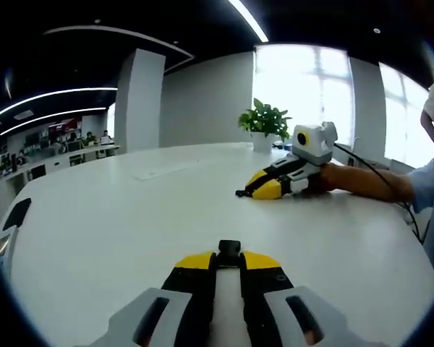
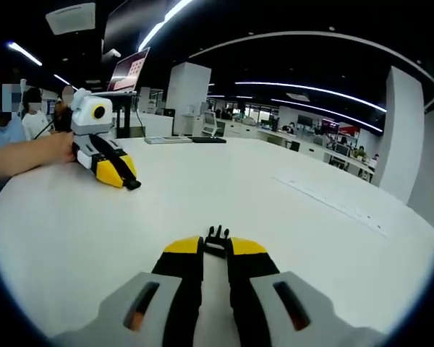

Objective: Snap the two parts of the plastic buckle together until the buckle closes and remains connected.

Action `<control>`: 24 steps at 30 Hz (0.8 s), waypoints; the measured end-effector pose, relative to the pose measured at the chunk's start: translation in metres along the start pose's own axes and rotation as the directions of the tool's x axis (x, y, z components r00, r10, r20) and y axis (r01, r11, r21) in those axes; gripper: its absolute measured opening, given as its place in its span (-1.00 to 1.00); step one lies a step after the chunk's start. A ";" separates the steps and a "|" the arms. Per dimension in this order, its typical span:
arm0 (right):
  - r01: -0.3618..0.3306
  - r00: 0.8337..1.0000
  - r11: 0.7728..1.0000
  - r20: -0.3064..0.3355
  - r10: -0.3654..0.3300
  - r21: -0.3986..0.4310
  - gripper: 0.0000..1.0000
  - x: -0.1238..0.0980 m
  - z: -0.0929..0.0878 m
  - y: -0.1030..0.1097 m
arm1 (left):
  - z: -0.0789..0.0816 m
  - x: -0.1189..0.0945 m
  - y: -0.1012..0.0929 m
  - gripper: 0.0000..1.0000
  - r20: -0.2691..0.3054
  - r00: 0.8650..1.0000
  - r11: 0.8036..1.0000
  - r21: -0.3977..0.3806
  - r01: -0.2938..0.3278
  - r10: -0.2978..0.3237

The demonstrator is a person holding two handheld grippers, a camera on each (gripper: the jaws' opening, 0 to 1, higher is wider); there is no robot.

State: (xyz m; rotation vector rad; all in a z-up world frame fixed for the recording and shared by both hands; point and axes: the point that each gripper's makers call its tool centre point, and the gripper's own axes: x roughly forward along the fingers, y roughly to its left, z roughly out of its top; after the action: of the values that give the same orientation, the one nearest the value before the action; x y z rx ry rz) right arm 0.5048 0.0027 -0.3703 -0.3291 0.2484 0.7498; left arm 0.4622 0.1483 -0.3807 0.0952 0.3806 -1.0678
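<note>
Left gripper view: left gripper (image 1: 228, 259) is clamped on the socket half (image 1: 229, 252) of the buckle; right gripper (image 2: 215, 246) pinches the pronged half (image 2: 216, 238) (both well apart over the white table (image 1: 130, 217)). Judged light, rigid, slippery plastic; best held by the flat bodies.

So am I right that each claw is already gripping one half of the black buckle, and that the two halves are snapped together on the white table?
Not quite: the halves are still apart. In the left gripper view the left claw grips one buckle half while the right claw sits well away across the white table. The rest holds.
</note>
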 end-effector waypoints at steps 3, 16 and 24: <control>-0.009 1.000 1.000 0.003 0.009 -0.007 -0.73 -0.001 0.001 0.003 | -0.001 0.000 -0.002 -0.76 0.000 1.000 1.000 0.003 0.002 -0.002; -0.112 0.993 0.993 0.025 0.113 -0.040 -0.73 -0.001 0.005 0.022 | -0.003 0.001 -0.024 -0.76 -0.004 0.998 0.997 0.050 0.062 -0.062; -0.297 0.952 0.950 0.052 0.303 -0.100 -0.73 -0.008 0.011 0.067 | -0.004 0.001 -0.037 -0.76 -0.011 0.992 0.989 0.077 0.130 -0.129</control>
State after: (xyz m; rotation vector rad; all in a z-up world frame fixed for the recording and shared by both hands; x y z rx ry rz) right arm 0.4535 0.0477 -0.3708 -0.3568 0.2032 1.0736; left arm 0.4294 0.1303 -0.3805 0.1443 0.3547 -1.2109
